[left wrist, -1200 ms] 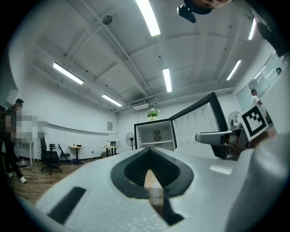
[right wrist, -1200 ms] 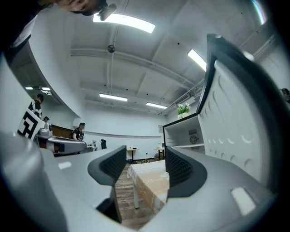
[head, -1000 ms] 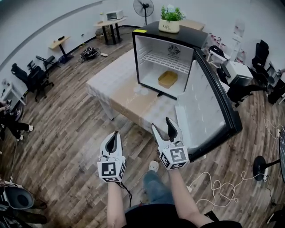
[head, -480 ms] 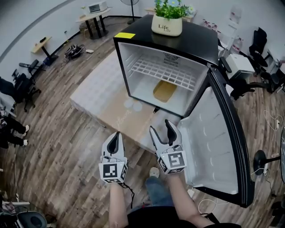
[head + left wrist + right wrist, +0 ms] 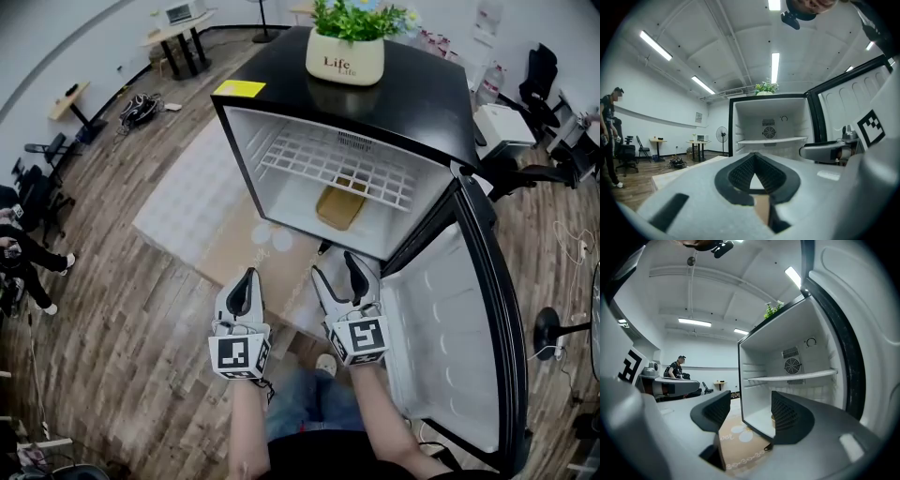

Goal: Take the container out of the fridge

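One container (image 5: 339, 206) lies on the fridge (image 5: 412, 94) floor under the wire shelf (image 5: 330, 167). It is ahead of both grippers and nearer the right one. Its long axis runs front to back, with a short end facing the opening. The forearms (image 5: 246, 422) reach forward side by side, left of the open door (image 5: 441, 347). The left gripper (image 5: 247, 281) has its jaws pressed together on nothing. The right gripper (image 5: 336, 272) is spread wide and empty, aimed into the fridge.

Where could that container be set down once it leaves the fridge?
The table lies bare left of the fridge and in the strip before its open front. Inside, the wire shelf above the container is bare. A potted plant crowds the fridge's top.
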